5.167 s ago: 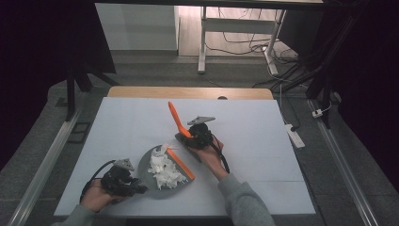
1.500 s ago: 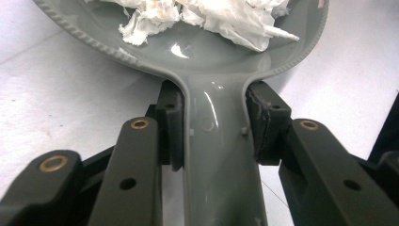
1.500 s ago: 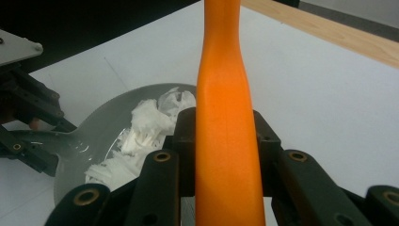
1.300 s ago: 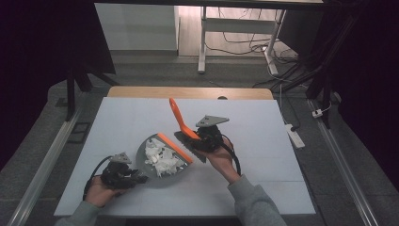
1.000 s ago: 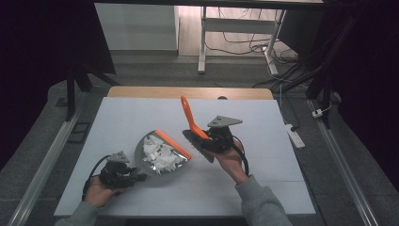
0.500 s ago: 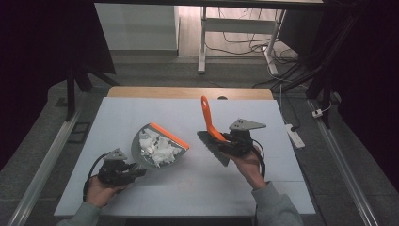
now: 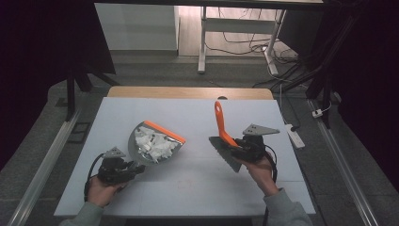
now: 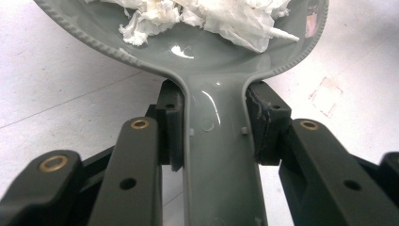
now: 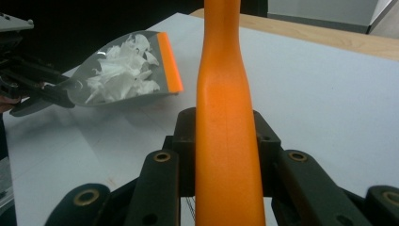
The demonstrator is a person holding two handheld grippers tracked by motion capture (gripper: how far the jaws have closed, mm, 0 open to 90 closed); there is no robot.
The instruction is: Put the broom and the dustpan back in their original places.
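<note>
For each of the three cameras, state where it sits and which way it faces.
High view: above the person's side, looking forward and down on the table; both forearms, left gripper, right gripper.
Left gripper view: on that gripper, along its jaws clamping the dustpan.
Right gripper view: on that gripper, along jaws clamping the brush.
Shared: paper scraps in the dustpan.
</note>
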